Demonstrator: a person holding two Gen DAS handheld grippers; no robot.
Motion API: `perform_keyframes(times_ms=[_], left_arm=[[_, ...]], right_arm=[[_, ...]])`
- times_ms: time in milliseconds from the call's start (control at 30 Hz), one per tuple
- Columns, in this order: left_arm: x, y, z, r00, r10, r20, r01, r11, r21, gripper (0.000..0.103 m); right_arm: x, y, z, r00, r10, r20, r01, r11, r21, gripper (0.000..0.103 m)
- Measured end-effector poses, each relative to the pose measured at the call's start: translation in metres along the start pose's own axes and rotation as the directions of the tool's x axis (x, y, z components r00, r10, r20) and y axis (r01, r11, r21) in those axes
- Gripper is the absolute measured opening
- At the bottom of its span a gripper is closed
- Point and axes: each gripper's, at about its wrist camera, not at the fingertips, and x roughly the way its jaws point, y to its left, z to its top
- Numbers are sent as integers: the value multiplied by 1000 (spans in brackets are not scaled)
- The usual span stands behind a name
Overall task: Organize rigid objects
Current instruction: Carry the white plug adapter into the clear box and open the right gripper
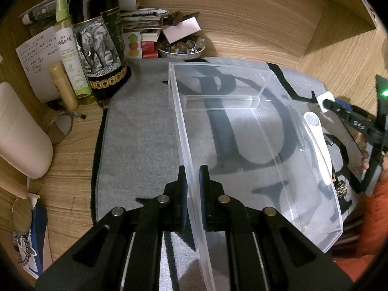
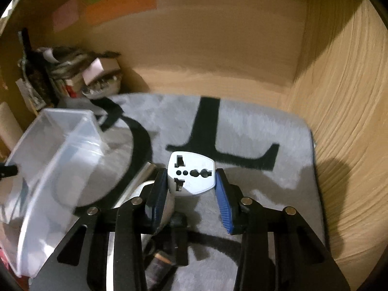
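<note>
A clear plastic box (image 1: pixel 242 133) stands on a grey mat (image 1: pixel 135 133) with black letters. My left gripper (image 1: pixel 193 169) is shut on the box's near left wall, one pad inside and one outside. The box (image 2: pixel 48 157) also shows at the left of the right wrist view and looks empty. A white travel adapter (image 2: pixel 191 172), socket face towards the camera, sits between the blue pads of my right gripper (image 2: pixel 191 177), which is shut on it above the mat (image 2: pixel 266 194). The left wrist view shows that gripper (image 1: pixel 327 101) just beyond the box's right side.
A dark wine bottle (image 1: pixel 97 36), a spray bottle (image 1: pixel 68 46), a bowl of beads (image 1: pixel 181 47) and stacked papers crowd the back left. A white oblong object (image 1: pixel 315 133) lies along the box's right wall. Wooden walls (image 2: pixel 339 121) close in behind and on the right.
</note>
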Motion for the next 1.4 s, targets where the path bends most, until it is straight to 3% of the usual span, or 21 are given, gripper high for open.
perform_keyframes(times_ms=[333, 600, 967, 1400], left_arm=[[0, -1, 0, 1000, 2, 1, -2, 1000, 15, 9], [0, -1, -1, 1000, 4, 10, -4, 1000, 20, 9], [-2, 0, -1, 1000, -5, 15, 5, 1000, 24, 9], [-1, -2, -1, 1000, -3, 21, 2, 999, 36, 9]], right_arm=[[-49, 48, 22, 987, 68, 148, -55, 995, -86, 35], [-60, 96, 32, 972, 159, 173, -129, 977, -172, 35], [-30, 157, 35, 968, 241, 70, -213, 938, -273, 35], [21, 188, 28, 970, 205, -133, -240, 904, -355, 35]])
